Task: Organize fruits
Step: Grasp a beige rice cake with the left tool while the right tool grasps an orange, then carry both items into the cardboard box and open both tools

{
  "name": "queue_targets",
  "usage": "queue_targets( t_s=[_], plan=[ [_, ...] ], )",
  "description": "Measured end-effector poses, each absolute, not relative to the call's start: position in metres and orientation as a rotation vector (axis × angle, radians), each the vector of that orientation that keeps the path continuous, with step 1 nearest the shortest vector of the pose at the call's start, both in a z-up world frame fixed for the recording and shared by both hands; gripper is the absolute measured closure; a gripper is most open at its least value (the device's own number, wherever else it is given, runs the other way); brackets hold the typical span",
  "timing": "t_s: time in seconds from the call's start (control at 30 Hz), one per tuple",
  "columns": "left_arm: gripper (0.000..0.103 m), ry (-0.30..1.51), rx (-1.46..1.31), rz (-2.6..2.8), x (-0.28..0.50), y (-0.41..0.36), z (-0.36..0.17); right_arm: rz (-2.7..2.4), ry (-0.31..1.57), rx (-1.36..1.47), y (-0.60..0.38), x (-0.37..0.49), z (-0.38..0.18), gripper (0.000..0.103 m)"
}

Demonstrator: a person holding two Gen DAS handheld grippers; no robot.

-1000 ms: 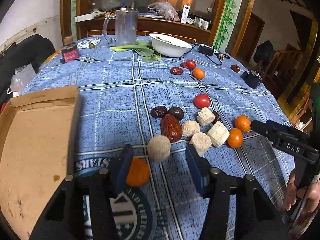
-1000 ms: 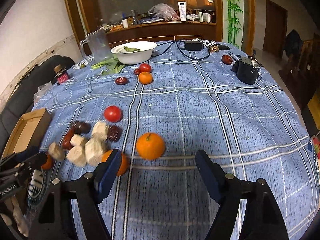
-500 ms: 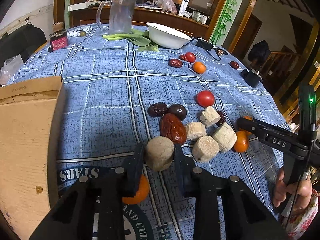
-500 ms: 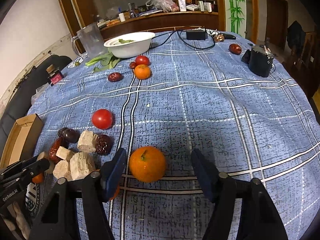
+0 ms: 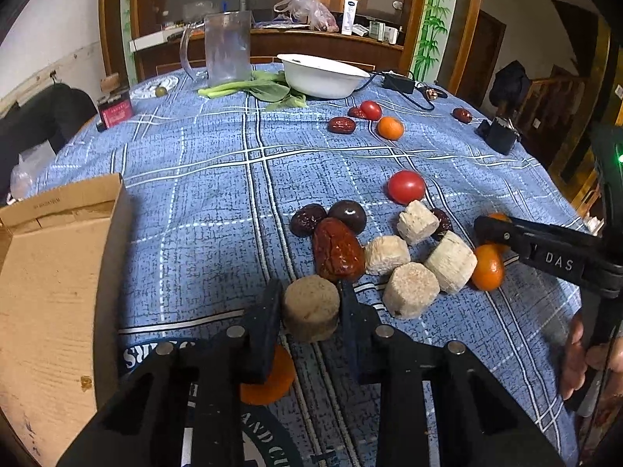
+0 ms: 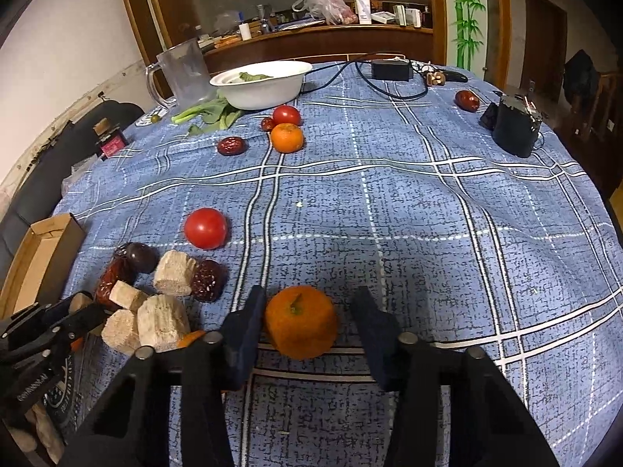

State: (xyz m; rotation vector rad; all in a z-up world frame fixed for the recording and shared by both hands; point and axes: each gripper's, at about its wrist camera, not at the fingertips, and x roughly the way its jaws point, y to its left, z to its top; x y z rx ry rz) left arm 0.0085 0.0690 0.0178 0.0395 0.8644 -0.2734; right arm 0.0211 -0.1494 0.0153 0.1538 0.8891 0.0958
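Gripping a rough tan cylinder (image 5: 310, 307), left tongs (image 5: 310, 311), right tongs (image 6: 309, 323) closing around dimpled orange (image 6: 300, 321)

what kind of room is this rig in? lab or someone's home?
Most likely a home dining room, not a lab: a round table under a blue plaid tablecloth, a dark wooden sideboard cluttered with bottles and a plastic bag, and a white bowl of greens beside a clear plastic jug.

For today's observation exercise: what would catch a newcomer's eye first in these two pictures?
Probably the left hand-held gripper, shut on a tan cylinder near the table's front edge. Next, the right hand-held gripper, its jaws closing around an orange with the right pad not yet touching. Between them lies a cluster of pale chunks and dark red dates.
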Motion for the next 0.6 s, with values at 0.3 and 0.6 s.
queue_targets(
  t_s=[0.3,0.6],
  plan=[
    [0.076,0.856,-0.043,-0.311,-0.006,0.077,0.029,0.068,0.862,0.197,-0.155,0.011,0.022,0.065],
    [0.076,0.762,-0.109,-0.307,-0.050,0.110,0.076,0.090,0.789,0.176,-0.136,-0.031,0.061,0.065]
  ],
)
